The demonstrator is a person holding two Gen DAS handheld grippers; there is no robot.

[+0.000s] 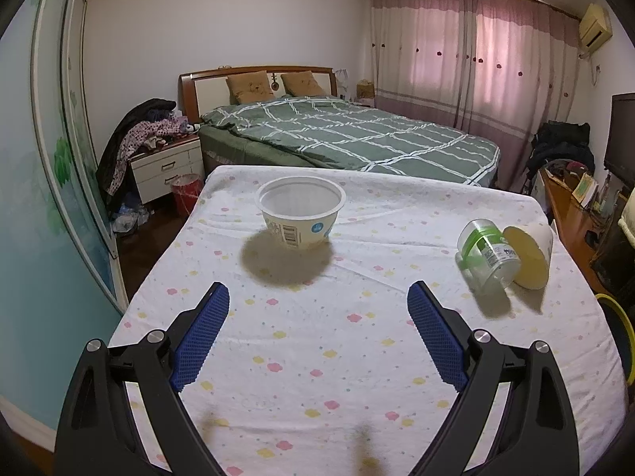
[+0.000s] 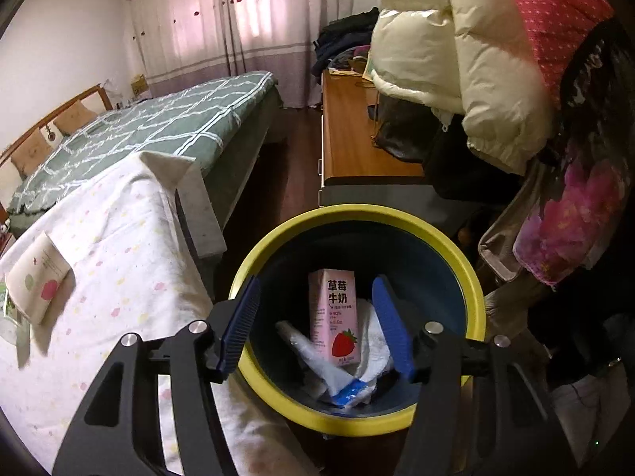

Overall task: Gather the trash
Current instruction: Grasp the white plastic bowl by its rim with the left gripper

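Note:
An empty paper bowl (image 1: 300, 214) stands upright on the flower-print tablecloth (image 1: 317, 357), a short way beyond my left gripper (image 1: 318, 291), which is open with nothing between its blue pads. To the right a clear plastic jar (image 1: 487, 252) and a paper cup (image 1: 532, 254) lie on their sides, touching. My right gripper (image 2: 317, 281) hangs open over a yellow-rimmed bin (image 2: 357, 214). A pink strawberry milk carton (image 2: 335, 317) stands inside the bin between the fingers' line of sight, clear of the left pad, among crumpled wrappers (image 2: 373, 345).
The bin stands on the floor against the table's right edge, its rim (image 1: 619, 317) just showing in the left wrist view. A green-quilted bed (image 1: 357, 135) lies beyond the table. A wooden cabinet (image 2: 357, 131) and hanging coats (image 2: 456, 59) crowd the bin's far and right sides.

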